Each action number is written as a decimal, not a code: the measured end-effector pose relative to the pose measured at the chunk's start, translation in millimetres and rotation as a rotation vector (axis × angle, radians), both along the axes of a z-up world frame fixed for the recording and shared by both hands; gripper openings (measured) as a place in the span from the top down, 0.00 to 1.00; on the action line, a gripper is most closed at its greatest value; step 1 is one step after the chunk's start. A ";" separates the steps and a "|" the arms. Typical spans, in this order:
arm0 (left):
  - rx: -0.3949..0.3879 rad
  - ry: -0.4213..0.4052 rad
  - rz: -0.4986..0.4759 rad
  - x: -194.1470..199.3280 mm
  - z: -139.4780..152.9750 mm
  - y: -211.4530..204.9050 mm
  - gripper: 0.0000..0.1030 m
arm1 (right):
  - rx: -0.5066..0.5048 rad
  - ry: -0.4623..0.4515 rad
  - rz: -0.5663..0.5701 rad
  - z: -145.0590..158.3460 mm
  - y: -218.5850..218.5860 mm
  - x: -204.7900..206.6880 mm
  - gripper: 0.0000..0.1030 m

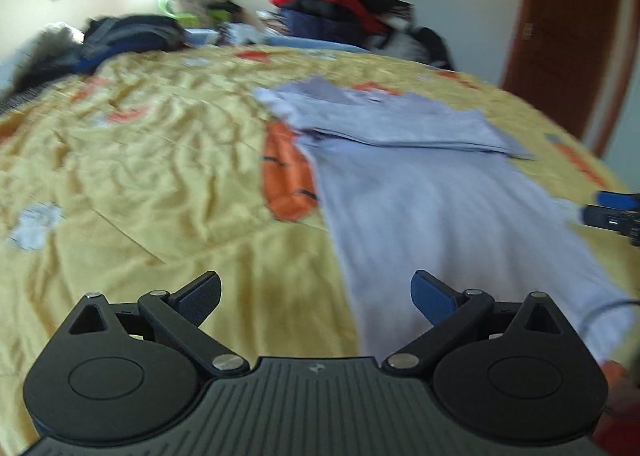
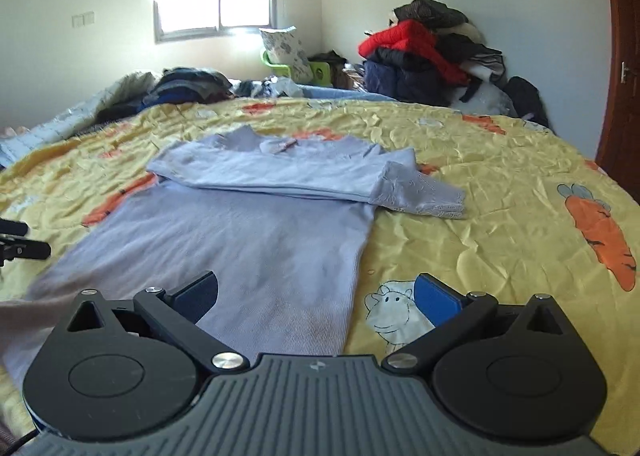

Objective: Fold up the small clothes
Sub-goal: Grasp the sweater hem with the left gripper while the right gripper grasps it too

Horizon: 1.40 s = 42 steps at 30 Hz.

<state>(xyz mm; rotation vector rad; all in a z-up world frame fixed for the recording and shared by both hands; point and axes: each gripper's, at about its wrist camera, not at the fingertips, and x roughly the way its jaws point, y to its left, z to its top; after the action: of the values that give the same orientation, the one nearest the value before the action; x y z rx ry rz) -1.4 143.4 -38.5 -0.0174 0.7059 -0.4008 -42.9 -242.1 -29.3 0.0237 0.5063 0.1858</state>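
Jaws apart above lavender top (image 2: 256, 240)

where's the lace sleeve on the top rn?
In the right wrist view the lace sleeve sticks out on the right of the lavender top, lying flat on the yellow bedspread, well ahead of the open right gripper.

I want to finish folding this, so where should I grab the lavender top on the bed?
Grip the lavender top at its near hem corners, coming from the near edge of the bed. The sleeves are already folded across the chest; the long body lies flat toward both open grippers.
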 end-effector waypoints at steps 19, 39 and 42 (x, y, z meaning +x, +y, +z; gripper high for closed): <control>-0.353 0.420 -0.193 -17.5 -13.6 20.8 0.02 | 0.289 0.301 0.210 -17.5 -46.2 -29.1 0.00; -0.562 0.462 -0.226 -8.1 -30.6 13.5 0.13 | 0.634 0.437 0.367 -30.5 -79.1 -46.1 0.20; -0.586 0.476 -0.223 -6.3 -33.8 18.1 0.23 | 0.708 0.444 0.345 -36.2 -86.7 -47.7 0.31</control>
<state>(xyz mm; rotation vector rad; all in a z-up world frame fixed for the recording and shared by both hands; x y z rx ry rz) -7.7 161.5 -72.4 -0.6082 1.0404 -0.8224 -90.6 -328.8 -65.5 0.6836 0.8644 0.7014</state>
